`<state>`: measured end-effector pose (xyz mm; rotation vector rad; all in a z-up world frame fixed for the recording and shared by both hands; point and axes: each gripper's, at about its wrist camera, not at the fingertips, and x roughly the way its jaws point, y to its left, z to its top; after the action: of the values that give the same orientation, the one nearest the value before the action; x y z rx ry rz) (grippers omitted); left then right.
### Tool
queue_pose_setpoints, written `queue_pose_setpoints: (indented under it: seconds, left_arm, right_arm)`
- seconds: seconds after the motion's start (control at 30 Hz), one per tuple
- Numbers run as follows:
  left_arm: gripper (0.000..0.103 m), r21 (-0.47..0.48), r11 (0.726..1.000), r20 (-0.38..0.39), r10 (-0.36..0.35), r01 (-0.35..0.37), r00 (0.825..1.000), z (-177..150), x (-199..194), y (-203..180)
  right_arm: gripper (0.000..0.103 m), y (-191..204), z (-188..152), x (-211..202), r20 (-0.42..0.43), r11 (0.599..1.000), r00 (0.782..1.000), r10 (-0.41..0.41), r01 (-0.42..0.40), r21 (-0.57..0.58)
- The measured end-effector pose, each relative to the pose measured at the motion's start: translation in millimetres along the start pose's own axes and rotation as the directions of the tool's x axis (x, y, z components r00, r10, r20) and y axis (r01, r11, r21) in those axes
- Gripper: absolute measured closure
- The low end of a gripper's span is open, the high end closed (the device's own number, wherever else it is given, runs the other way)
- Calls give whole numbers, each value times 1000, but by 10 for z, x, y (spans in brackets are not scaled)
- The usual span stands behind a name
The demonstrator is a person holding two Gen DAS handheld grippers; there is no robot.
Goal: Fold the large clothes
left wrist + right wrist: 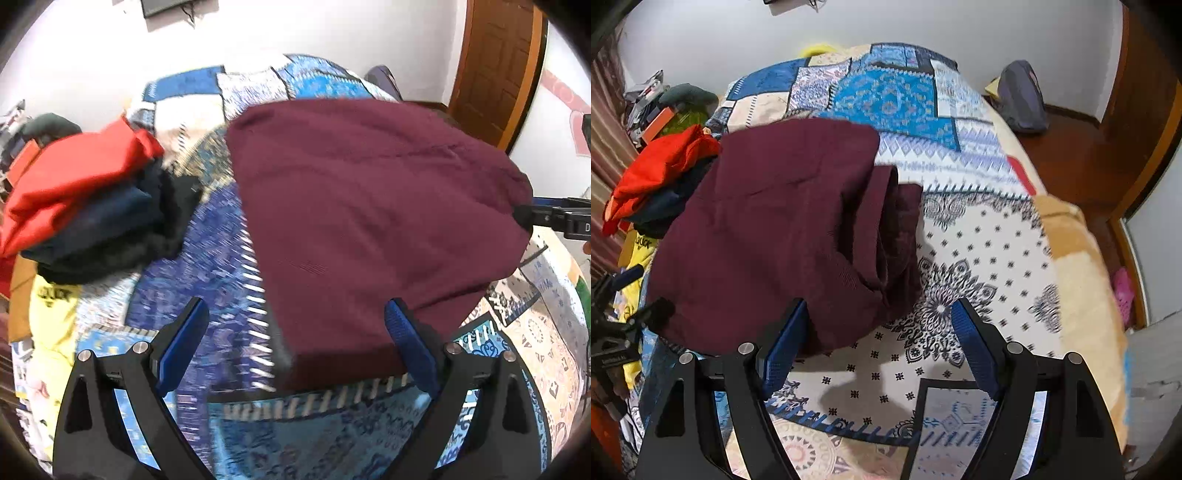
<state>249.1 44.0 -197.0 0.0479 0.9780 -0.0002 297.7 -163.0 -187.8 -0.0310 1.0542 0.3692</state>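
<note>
A maroon garment (pixel 369 206) lies folded over on the patterned bedspread (pixel 236 280). My left gripper (pixel 295 317) stands open over its near corner; the cloth lies between the blue pads without being pressed, close to the right pad (pixel 402 332). In the right wrist view the same garment (pixel 768 229) shows stacked folds along its right side. My right gripper (pixel 879 314) is open just off the garment's near right edge, its left finger (pixel 786 339) against the hem. Each gripper appears in the other's view: the right one (pixel 524 218) and the left one (pixel 652 290).
A pile of red and dark clothes (pixel 85 199) sits at the bed's left, with a yellow garment (pixel 51 306) below it. A beige blanket (pixel 1082 266) edges the bed's right side. A grey bag (pixel 1023 96) lies on the wooden floor, and a brown door (pixel 498 66) stands behind.
</note>
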Motion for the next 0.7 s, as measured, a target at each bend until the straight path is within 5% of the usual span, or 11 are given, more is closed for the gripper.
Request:
queue_pose_setpoints:
  seconds: [0.33, 0.53, 0.6, 0.7]
  left_arm:
    - [6, -105, 994, 74, 32, -24, 997, 440, -206, 465]
    - [6, -197, 974, 10, -115, 114, 993, 605, 131, 549]
    - [6, -242, 956, -25, -179, 167, 984, 597, 302, 560]
    - [6, -310, 921, -71, -271, 237, 960, 543, 541, 571]
  right_arm:
    - [26, -35, 492, -104, 77, 991, 989, 127, -130, 36]
    - [26, -129, 579, 452, -43, 972, 975, 216, -211, 101]
    - [26, -206, 512, 658, -103, 974, 973, 207, -194, 119]
    - [14, -382, 412, 831, -113, 945, 948, 299, -277, 174]
